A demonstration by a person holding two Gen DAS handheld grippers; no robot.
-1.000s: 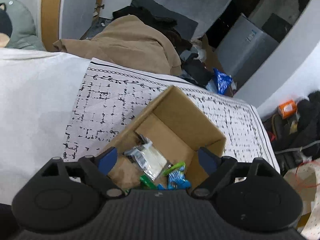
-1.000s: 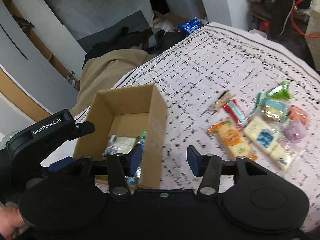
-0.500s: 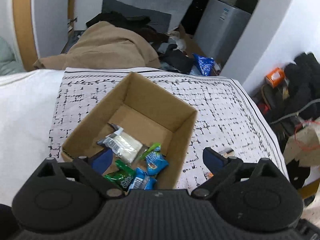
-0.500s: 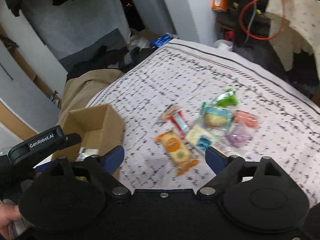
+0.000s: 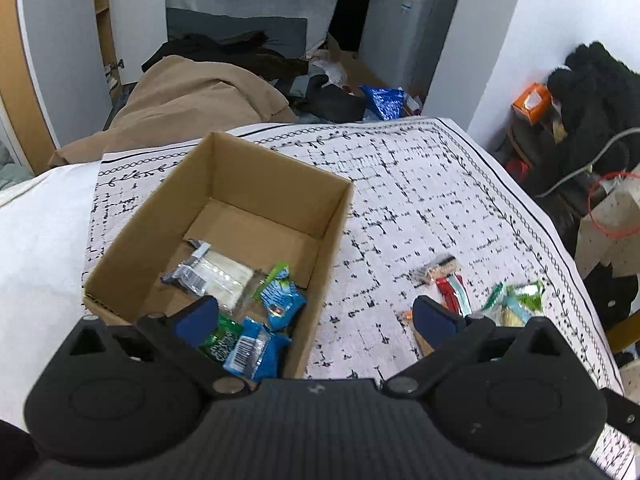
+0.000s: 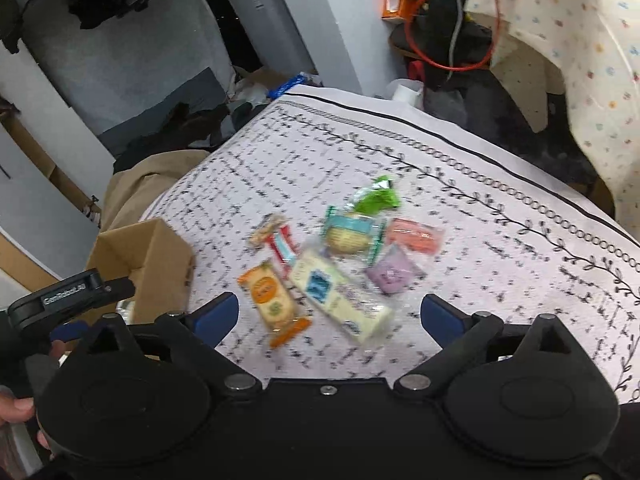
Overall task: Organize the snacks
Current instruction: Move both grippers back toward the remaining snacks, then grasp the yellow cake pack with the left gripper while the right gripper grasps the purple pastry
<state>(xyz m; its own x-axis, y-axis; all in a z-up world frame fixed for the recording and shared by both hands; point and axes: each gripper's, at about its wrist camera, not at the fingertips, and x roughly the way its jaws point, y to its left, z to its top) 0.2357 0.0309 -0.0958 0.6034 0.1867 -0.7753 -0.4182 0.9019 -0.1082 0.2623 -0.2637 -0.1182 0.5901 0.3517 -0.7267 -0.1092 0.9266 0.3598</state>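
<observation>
Left gripper (image 5: 314,316) above near corner of cardboard box (image 5: 336,216), jaws wide apart, empty. Right gripper (image 6: 328,316) over loose snacks (image 6: 340,280), spread, empty.

- Cardboard box (image 5: 224,216): matt brown corrugated paperboard.
- Snack packets (image 6: 340,276): glossy plastic film.
- Tablecloth (image 5: 420,200): printed matt cloth.
- Left gripper (image 5: 316,316): matt black plastic.

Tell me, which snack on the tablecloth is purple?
The small purple packet at the right side of the pile. It lies just below the pink packet, and it is the only purple one; the others are orange, green, pink, red-striped or pale yellow.
</observation>
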